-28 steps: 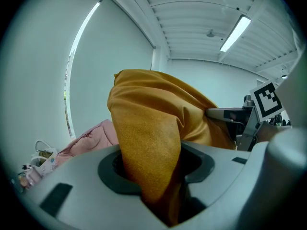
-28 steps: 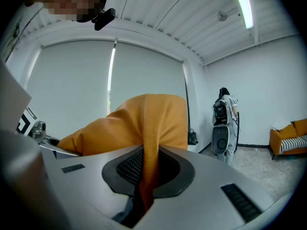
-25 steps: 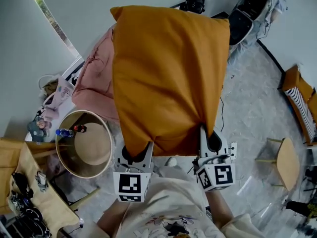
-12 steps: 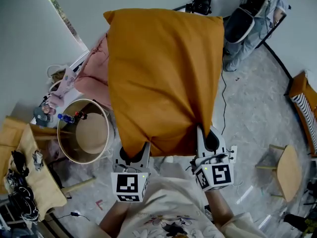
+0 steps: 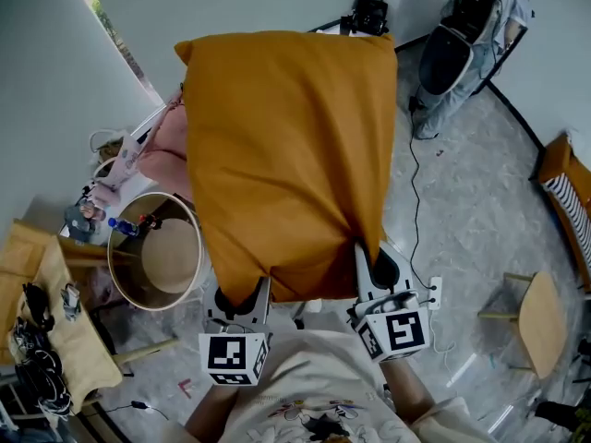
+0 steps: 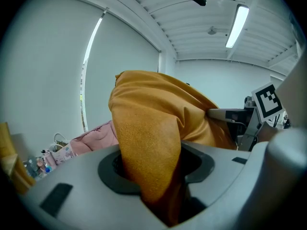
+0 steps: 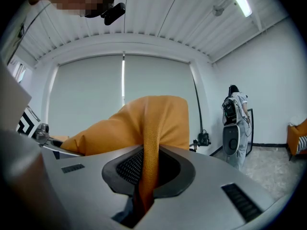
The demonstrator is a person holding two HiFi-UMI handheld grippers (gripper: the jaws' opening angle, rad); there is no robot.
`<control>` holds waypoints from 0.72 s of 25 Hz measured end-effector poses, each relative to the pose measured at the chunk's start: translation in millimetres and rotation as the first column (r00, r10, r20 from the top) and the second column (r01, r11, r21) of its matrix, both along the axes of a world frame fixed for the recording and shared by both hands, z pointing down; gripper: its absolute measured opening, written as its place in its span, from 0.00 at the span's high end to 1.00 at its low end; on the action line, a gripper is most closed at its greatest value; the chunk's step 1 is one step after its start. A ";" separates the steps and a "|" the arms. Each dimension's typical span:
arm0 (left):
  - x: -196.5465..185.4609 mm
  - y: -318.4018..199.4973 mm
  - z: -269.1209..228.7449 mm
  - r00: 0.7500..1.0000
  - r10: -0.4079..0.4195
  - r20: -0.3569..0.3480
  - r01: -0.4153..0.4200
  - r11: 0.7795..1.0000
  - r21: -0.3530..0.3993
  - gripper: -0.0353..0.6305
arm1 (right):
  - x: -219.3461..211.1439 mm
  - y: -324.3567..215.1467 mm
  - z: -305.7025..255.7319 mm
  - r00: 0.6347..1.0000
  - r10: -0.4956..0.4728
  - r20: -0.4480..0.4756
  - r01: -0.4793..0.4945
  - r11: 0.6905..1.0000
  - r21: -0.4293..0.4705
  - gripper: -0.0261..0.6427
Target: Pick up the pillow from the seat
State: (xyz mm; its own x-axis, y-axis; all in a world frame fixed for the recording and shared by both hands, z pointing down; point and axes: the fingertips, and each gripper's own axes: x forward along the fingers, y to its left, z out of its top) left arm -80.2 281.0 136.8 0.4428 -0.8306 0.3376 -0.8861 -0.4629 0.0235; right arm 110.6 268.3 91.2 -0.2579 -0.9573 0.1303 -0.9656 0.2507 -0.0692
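Note:
A big orange pillow [image 5: 286,155] hangs in the air in front of me, held out flat by its near edge. My left gripper [image 5: 247,293] is shut on the pillow's near left corner, where a thick fold of orange cloth [image 6: 148,162] fills the jaws. My right gripper [image 5: 367,264] is shut on the near right corner, with a thin edge of the cloth [image 7: 149,162] pinched between the pads. The pillow hides most of the pink seat [image 5: 166,150] behind it. In the left gripper view, the right gripper [image 6: 242,121] shows at the right.
A round wooden tub [image 5: 157,258] stands on the floor at the left, with small bottles on its rim. A person with a backpack [image 5: 462,35] stands at the far right. A wooden stool [image 5: 536,321] and an orange chair [image 5: 571,192] are at the right. A cluttered table [image 5: 46,340] is at the near left.
Both grippers and the pillow have swung to the left in the head view. More of the pink seat is now covered by the pillow. Both grips are unchanged.

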 end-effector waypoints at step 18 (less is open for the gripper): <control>2.4 4.2 -2.1 0.999 -0.045 0.002 0.045 0.999 0.025 0.63 | 2.0 -0.3 -2.3 0.999 -0.034 0.000 0.034 0.999 0.024 0.89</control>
